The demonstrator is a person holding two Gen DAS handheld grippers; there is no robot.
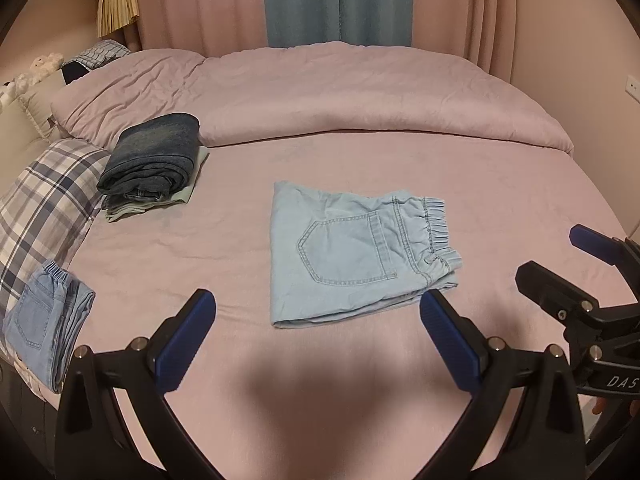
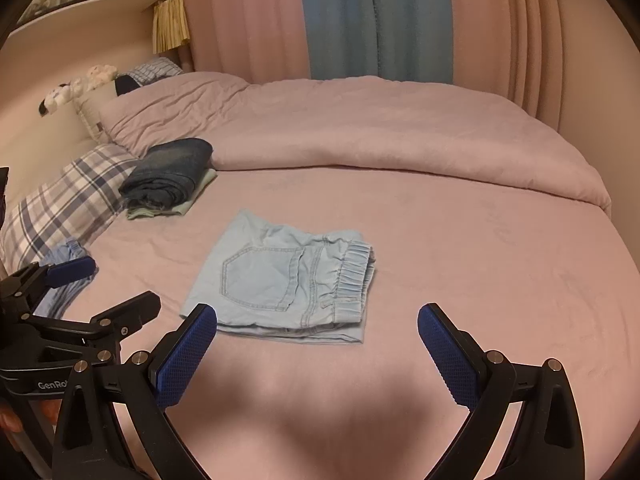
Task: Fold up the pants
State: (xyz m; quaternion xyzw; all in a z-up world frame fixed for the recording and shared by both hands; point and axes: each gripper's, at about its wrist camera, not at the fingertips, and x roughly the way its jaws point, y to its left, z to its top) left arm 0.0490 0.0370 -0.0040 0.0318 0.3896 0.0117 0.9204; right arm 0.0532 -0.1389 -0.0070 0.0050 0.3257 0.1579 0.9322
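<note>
A pair of light blue denim pants [image 1: 352, 256] [image 2: 288, 280] lies folded into a compact rectangle on the pink bed sheet [image 1: 500, 200], back pocket up and elastic waistband to the right. My left gripper [image 1: 316, 304] hovers open just in front of the pants' near edge, nothing between its blue pads. My right gripper [image 2: 318, 316] is also open wide and empty, above the same near edge. Each gripper shows in the other's view: the right gripper [image 1: 554, 254] at the right, the left gripper [image 2: 118, 283] at the left. Neither touches the cloth.
A stack of folded dark jeans [image 1: 154, 156] [image 2: 170, 172] sits at the back left. Another folded light denim piece [image 1: 44, 320] rests on a plaid pillow [image 1: 48, 192] at the left edge. A rolled pink duvet [image 1: 320, 92] runs across the back, before curtains.
</note>
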